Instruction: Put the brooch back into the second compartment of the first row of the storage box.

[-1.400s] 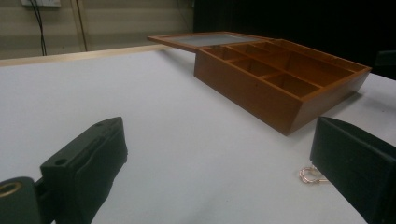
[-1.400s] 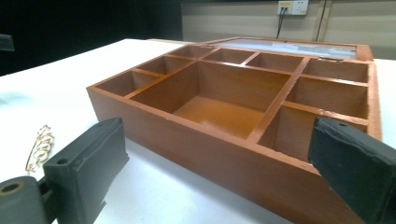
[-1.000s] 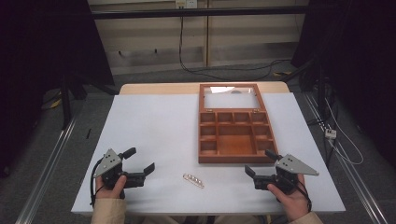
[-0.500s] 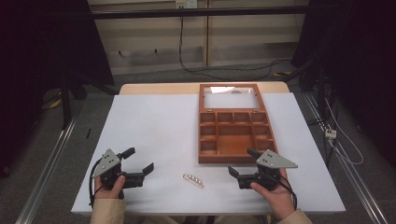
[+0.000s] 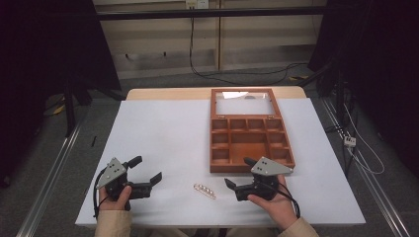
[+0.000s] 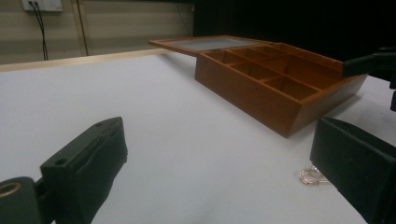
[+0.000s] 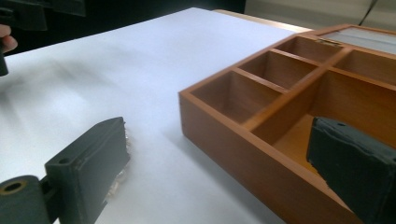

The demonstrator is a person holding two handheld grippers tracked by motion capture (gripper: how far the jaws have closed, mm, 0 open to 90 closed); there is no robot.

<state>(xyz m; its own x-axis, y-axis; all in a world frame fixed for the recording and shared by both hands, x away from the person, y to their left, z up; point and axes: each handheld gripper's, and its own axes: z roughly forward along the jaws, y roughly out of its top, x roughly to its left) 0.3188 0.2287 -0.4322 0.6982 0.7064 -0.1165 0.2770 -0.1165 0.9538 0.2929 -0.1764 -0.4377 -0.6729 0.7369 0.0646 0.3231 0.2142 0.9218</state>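
Both grippers, left gripper [image 5: 146, 171] and right gripper [image 5: 238, 173], had jaws apart, flanking the small bracelet [image 5: 204, 190] lying untouched just before the wooden compartment box [image 5: 251, 148].

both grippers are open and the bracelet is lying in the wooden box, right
Not quite. The bracelet is not in the wooden box; the high view shows it on the white table, between the left gripper and the right gripper. Both grippers are open, as you say.

smooth reddish wood box [image 5: 251, 143] — shiny metal bracelet [image 5: 204, 190] — matt white table [image 5: 163, 133]
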